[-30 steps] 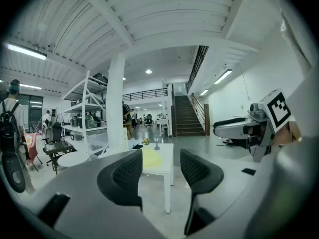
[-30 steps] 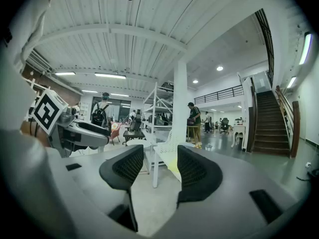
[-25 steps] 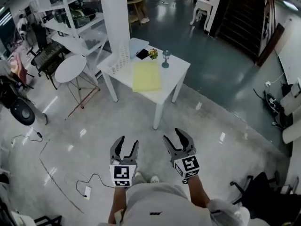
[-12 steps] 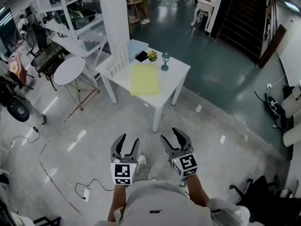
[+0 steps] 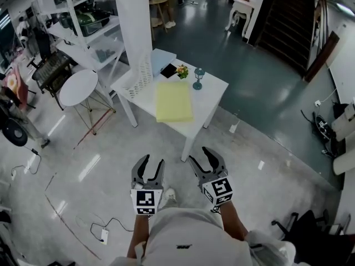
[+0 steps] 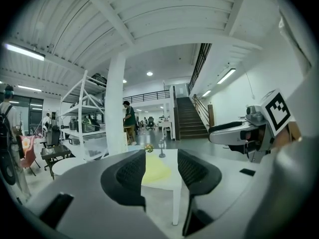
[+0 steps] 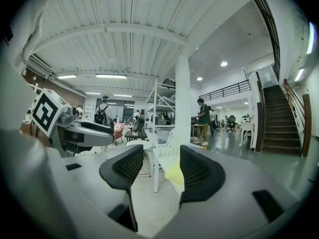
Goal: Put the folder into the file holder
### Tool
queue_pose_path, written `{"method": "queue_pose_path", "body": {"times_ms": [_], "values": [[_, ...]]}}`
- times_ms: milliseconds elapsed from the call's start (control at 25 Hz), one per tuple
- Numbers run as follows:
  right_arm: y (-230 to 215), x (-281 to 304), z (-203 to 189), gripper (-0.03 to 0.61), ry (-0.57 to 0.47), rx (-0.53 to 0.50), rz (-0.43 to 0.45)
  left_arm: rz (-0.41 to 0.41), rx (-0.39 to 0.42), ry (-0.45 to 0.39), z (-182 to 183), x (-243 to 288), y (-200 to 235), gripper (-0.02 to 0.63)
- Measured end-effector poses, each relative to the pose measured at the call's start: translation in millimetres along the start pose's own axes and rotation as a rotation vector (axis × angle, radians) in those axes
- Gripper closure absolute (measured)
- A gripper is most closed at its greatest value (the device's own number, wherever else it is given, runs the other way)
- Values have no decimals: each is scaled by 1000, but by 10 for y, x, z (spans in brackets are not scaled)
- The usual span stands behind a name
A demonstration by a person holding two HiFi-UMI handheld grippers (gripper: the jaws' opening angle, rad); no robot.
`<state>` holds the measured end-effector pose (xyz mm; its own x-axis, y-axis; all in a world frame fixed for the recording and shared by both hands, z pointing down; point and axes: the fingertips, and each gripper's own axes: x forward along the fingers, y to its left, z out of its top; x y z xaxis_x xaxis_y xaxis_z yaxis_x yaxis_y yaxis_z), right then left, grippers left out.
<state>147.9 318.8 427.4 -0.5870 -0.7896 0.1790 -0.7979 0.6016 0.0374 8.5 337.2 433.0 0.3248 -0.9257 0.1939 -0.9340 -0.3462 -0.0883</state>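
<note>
Nearer now sits the table (image 5: 209,93); we approach the yellow folder (image 5: 173,101) squarely, left gripper (image 5: 153,161) jaws just narrowing, right gripper (image 5: 199,155) jaws apart (both empty).

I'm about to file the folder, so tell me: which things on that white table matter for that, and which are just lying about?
For the job:
yellow folder
white mesh file holder

Lying about:
blue flat item
black flat item
small flowers
teal ornament
</note>
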Motion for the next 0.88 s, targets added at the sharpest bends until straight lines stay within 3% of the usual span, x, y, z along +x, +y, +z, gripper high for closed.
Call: {"method": "queue_pose_path", "body": {"times_ms": [480, 880], "values": [[-217, 949, 125, 360, 12, 4, -47, -37, 4, 0, 56, 798, 700, 419], [-353, 1271, 41, 360, 49, 14, -85, -71, -25, -1, -16, 1161, 906, 428]]}}
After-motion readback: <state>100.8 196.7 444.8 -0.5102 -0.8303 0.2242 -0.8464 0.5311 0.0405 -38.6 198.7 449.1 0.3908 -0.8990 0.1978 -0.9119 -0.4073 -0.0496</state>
